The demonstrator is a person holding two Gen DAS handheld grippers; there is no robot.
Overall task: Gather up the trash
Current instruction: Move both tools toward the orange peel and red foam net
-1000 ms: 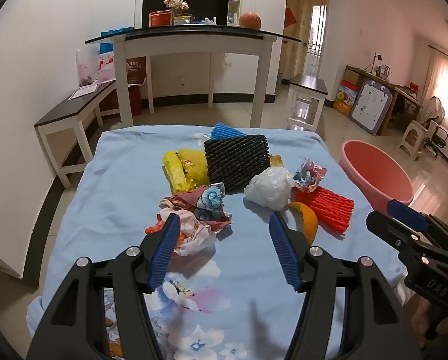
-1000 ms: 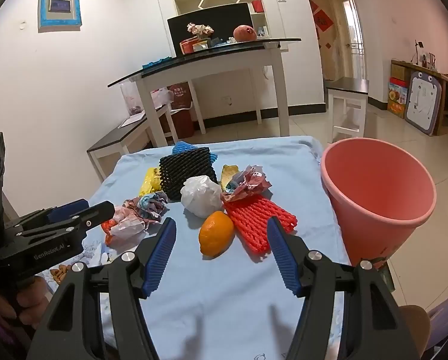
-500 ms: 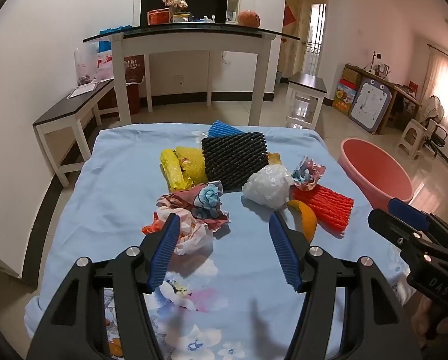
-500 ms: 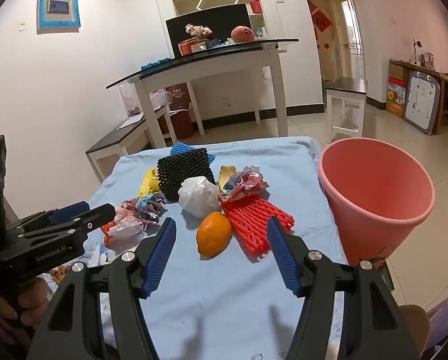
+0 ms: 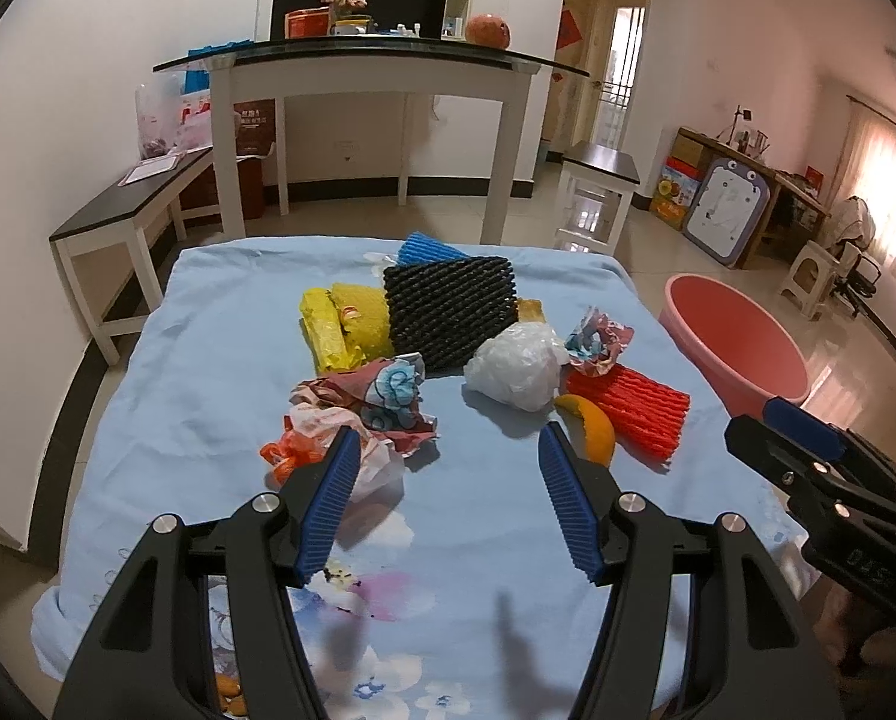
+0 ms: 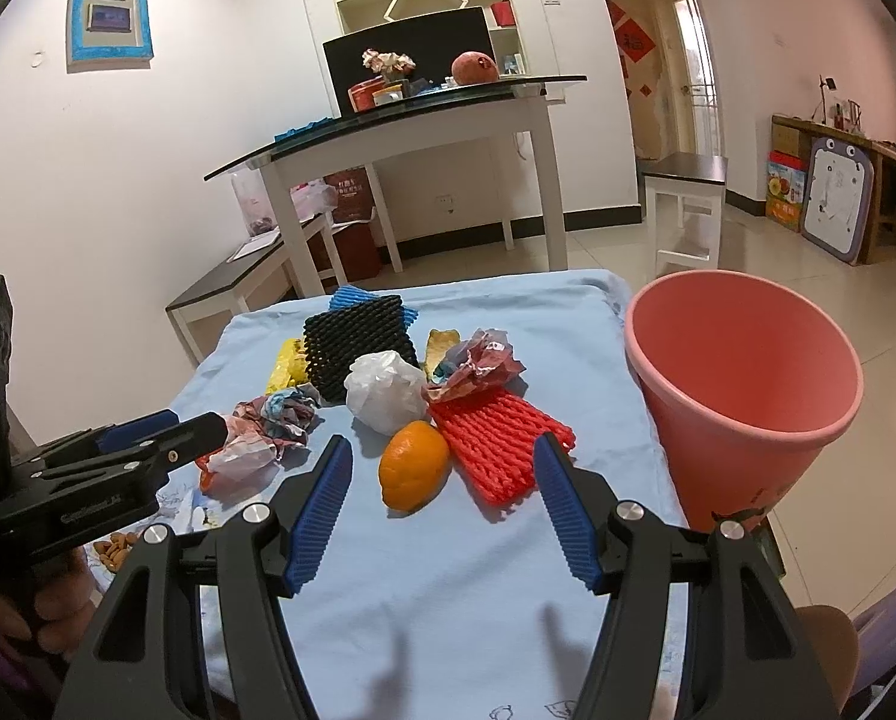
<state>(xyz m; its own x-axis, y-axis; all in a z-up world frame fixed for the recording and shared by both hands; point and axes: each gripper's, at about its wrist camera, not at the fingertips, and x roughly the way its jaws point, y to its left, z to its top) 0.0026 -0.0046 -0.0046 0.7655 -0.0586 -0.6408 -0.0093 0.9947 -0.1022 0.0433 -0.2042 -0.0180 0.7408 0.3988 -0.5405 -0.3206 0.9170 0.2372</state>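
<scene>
A: Where does the trash sit?

B: Bunched mid-worktop (image 5: 166,372) on the blue cloth. In the left wrist view the black foam net (image 5: 451,315) lies at 12 o'clock of the left gripper (image 5: 448,462), the yellow wrappers (image 5: 343,327) at 11, the white plastic bag (image 5: 517,363) at 1. The crumpled paper (image 5: 367,399) touches the left finger's tip; the orange peel (image 5: 589,423) sits just beside the right one.

A: Gripper state?

B: Both spread wide, nothing between the pads. The right gripper (image 6: 442,468) has the orange peel (image 6: 415,471) between its tips at 12 o'clock, and the red foam net (image 6: 499,441) at 1.

A: Free room?

B: Bare cloth runs along the worktop's left edge at 9 to 10 o'clock in the left view, and along the near edge under both grippers. The pink bin (image 6: 742,396) stands just off the right edge, at 2 o'clock in the right view.

A: What does one camera catch that the other misses?

B: The right view shows the bin's full depth and some nuts (image 6: 115,546) at 9 o'clock; the left view shows only the bin's rim (image 5: 736,348) but more of the yellow wrappers.
</scene>
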